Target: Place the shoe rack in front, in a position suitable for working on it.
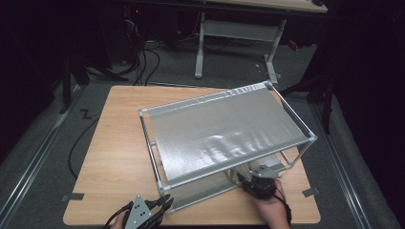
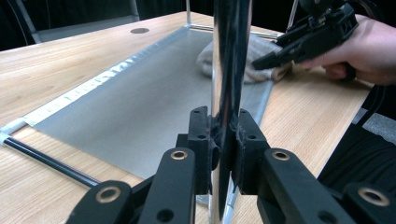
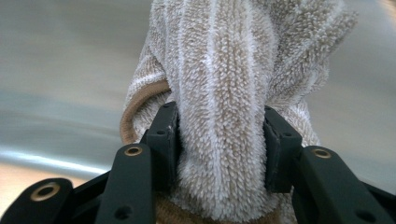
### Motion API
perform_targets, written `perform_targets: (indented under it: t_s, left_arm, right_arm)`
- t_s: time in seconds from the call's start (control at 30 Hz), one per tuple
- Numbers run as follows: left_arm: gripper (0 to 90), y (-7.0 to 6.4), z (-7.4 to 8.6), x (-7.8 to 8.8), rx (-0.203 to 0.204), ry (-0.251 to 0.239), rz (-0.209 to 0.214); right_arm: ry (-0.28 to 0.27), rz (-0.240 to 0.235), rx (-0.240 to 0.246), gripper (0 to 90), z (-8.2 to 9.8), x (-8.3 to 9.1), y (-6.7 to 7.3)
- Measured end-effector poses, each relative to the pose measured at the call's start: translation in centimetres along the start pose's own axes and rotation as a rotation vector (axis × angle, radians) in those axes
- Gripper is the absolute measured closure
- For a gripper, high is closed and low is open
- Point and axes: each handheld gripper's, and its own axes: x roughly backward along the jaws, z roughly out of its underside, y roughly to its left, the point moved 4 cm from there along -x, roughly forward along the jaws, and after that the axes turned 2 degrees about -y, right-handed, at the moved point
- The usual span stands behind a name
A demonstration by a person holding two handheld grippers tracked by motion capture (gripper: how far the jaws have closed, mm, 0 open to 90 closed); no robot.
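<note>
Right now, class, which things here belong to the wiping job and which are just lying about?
In the job:
- cloth, gripped by the right gripper
- metal shelf rack, its lower shelf under the cloth
- rack post, clamped by the left gripper

Lying about:
- table
- floor cables
- second desk

We see a light wooden table [image 1: 119, 157] with rounded corners, standing on grey carpet. A two-level metal rack [image 1: 224, 138] rests directly on it, set at an angle and taking up most of the right half. Its lower grey shelf [image 2: 140, 107] lies close to the tabletop, and a beige towel [image 2: 252, 56] lies on that shelf. The left part of the tabletop is bare wood, with a small round dark cap [image 2: 139, 31] set flush in it.
</note>
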Motion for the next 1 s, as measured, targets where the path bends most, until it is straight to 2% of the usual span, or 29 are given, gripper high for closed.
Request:
perform_targets:
  t_s: [0.03, 0.07, 0.27, 0.43, 0.5, 0.6, 0.73, 0.83, 1.0]
  left_arm:
    - [79.9, 0.0, 0.0, 0.0, 0.000, 0.001, -0.001]
    - [79.9, 0.1, 0.0, 0.0, 0.000, 0.001, -0.002]
    - [80.0, 0.4, 0.0, 0.1, 0.005, -0.001, -0.011]
    - [80.0, 0.6, 0.0, 0.1, 0.012, 0.000, -0.015]
    - [80.0, 0.6, 0.0, 0.1, 0.011, 0.000, -0.016]
    - [80.0, 0.6, 0.0, 0.1, 0.010, 0.001, -0.017]
    - [80.0, 0.6, 0.0, 0.2, 0.006, 0.003, -0.020]
    - [80.0, 0.5, 0.0, 0.2, 0.003, 0.006, -0.019]
    - [80.1, 0.4, 0.0, 0.2, 0.002, 0.003, -0.018]
  right_arm:
    - [0.004, 0.013, -0.034, 55.3, 0.2, 0.1, -0.5]
    - [-0.002, 0.033, -0.035, 55.3, 0.4, 0.1, -1.7]
    - [-0.002, 0.150, -0.070, 55.2, 1.1, 0.8, -5.4]
    - [-0.007, 0.233, -0.129, 55.3, 1.8, 1.4, -8.2]
    - [-0.011, 0.251, -0.155, 55.2, 2.0, 1.6, -9.1]
    - [-0.015, 0.275, -0.171, 55.2, 2.2, 1.8, -9.7]
    - [-0.014, 0.285, -0.168, 55.0, 2.1, 1.7, -9.7]
    - [-0.008, 0.265, -0.166, 54.7, 2.0, 1.5, -9.3]
    - [-0.002, 0.230, -0.136, 54.5, 1.8, 1.2, -8.3]
